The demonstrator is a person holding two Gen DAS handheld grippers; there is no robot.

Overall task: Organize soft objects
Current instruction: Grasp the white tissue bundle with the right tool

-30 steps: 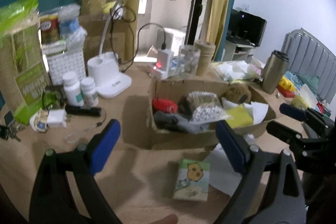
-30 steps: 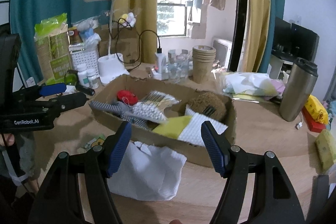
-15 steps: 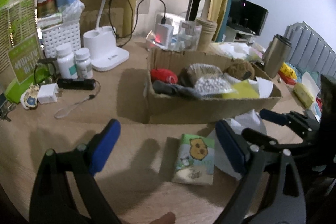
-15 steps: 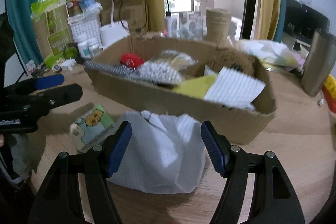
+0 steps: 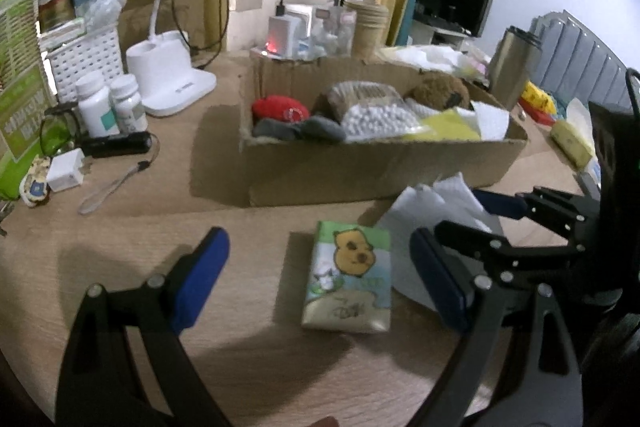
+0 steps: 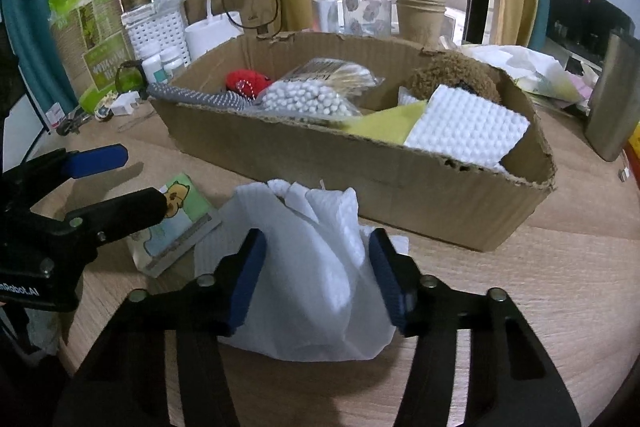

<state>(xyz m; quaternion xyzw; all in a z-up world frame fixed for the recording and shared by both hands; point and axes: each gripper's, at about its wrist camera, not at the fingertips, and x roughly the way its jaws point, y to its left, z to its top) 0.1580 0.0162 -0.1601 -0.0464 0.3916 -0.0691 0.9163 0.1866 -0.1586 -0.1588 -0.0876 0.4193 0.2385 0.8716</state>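
A crumpled white cloth (image 6: 316, 251) lies on the wooden table in front of a low cardboard box (image 6: 360, 179). My right gripper (image 6: 316, 279) straddles it and its jaws are closing, with both blue pads pressing the cloth's sides and bunching it up. To its left lies a green tissue pack (image 5: 348, 275) printed with a yellow cartoon animal. My left gripper (image 5: 320, 279) hovers over the pack, open, a pad on either side without touching it. The box (image 5: 360, 163) holds a red plush, grey cloth, bagged white balls, a yellow cloth, a white sponge and a brown plush.
Pill bottles (image 5: 108, 103), a white lamp base (image 5: 172, 83), a black torch (image 5: 116, 145) and a white basket (image 5: 84, 63) crowd the left. Paper cups (image 6: 420, 11) stand behind the box, and a steel tumbler (image 6: 612, 95) at the right.
Both grippers have come down toward the table. The right jaws have narrowed onto the white cloth, which now stands bunched between them. The left jaws stay wide over the tissue pack.
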